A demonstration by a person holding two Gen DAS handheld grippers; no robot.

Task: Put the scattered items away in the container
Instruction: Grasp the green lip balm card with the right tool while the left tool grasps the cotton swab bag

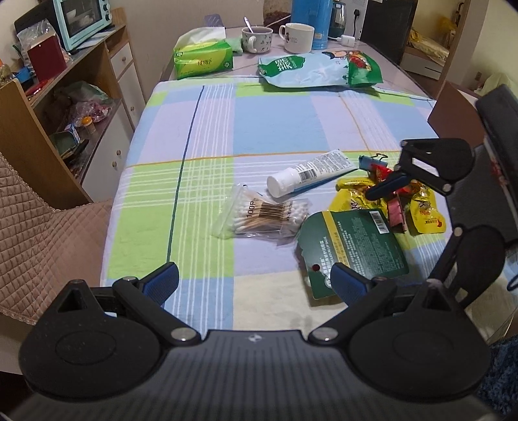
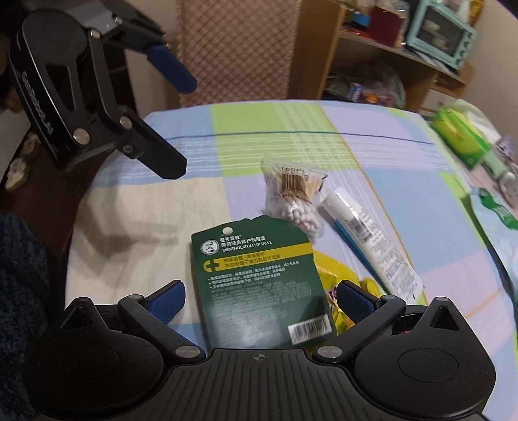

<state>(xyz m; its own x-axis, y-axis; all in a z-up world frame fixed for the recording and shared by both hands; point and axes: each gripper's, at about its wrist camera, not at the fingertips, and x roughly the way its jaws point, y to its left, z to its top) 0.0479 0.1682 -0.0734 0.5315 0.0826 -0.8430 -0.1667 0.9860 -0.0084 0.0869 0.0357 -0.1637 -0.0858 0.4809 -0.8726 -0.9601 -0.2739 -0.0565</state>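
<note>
Card: green lip salve card (image 2: 259,285) lies flat on the cloth, low centre of the right wrist view, between the spread fingers of the right gripper (image 2: 260,302); light, stiff and thin by the look of it, so an edge hold across its width should serve (flat card may slide on cloth).
Plastic: cotton swab bag (image 1: 262,215) sits mid-frame in the left wrist view, just beside the card; soft, crinkly, likely slippery, best pinched at a loose corner.
Tube: white tube (image 1: 310,173) lies on its side above the bag, cap toward the left; firm at the cap, squashy along the body.
Snacks: yellow packets (image 1: 421,207) and a binder clip (image 1: 372,160) crowd the right of that view, partly under the card; light and rustly.
Grippers: left gripper (image 1: 252,281) spread wide, holding nothing; the right one likewise parted, nothing clamped.
Container: none to be made out in either view.
Surface: checked cloth (image 1: 210,136) over a table, soft, a little wrinkled.
Room: shelves with a toaster oven (image 1: 81,19) upper left; tissue pack (image 1: 202,58), mugs (image 1: 257,39) and a large bag (image 1: 317,69) along the top.
</note>
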